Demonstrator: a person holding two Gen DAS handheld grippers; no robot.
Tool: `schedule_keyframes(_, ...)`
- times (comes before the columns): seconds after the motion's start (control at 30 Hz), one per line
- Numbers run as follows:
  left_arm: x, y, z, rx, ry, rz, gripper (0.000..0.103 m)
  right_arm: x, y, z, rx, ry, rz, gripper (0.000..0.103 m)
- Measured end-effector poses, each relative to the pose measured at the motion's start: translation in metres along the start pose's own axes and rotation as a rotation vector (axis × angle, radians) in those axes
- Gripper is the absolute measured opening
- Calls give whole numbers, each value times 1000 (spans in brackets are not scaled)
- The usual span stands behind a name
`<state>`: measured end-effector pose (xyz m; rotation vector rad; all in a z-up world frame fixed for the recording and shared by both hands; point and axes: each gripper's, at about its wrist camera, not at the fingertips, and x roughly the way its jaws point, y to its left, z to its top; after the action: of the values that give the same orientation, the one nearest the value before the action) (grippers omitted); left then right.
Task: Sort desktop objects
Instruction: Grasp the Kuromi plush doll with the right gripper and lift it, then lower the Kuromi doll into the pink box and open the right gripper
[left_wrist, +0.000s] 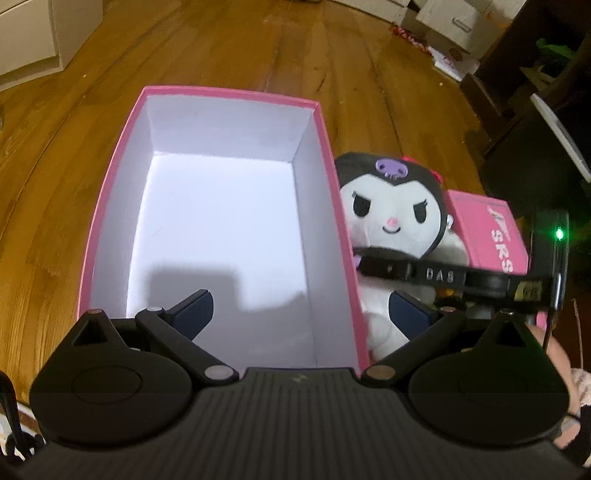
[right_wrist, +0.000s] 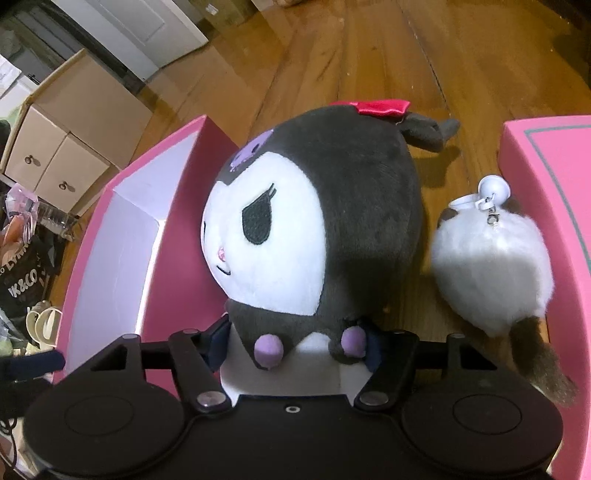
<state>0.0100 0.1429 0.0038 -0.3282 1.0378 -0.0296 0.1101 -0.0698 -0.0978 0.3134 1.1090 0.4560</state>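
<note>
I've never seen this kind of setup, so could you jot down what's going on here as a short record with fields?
surface: wooden floor
container: open pink cardboard box with white inside, nothing in it
right gripper: shut on black-and-white plush doll with red bow, beside the box
left gripper: open, over the box's right wall
nearby: fluffy white keychain plush; pink box lid

Pink box (left_wrist: 218, 236) with white inside; black-and-white plush doll (right_wrist: 314, 229) with red bow (right_wrist: 384, 107).
</note>
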Motion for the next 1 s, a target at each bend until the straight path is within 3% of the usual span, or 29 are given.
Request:
schedule_keyframes(0.17, -7, -7, 1, -9, -36, -37, 103, -22, 6, -10, -25, -66, 20, 72)
schedule_keyframes(0.33, -14, -6, -2, -21, -22, -93, 103, -44, 12, -11, -32, -110, 39, 72)
schedule_keyframes(0.47, -31, -3, 3, -16, -23, -50, 103, -67, 37, -6, -99, -158, 56, 73)
schedule_keyframes(0.53, -47, -2, 8, -6, -65, -20, 103, -76, 50, -1, -128, -166, 85, 73)
schedule_keyframes(0.73, -78, 11, 31, 16, -139, -67, 103, -86, 84, 14, -217, -127, 180, 73)
schedule_keyframes(0.83, -70, 20, 41, 19, -125, 18, 103, -68, 100, 20, -231, -66, 216, 73)
schedule_keyframes(1.0, -46, 47, 50, -30, -67, -39, 103, -26, 118, 17, -267, 23, 225, 73)
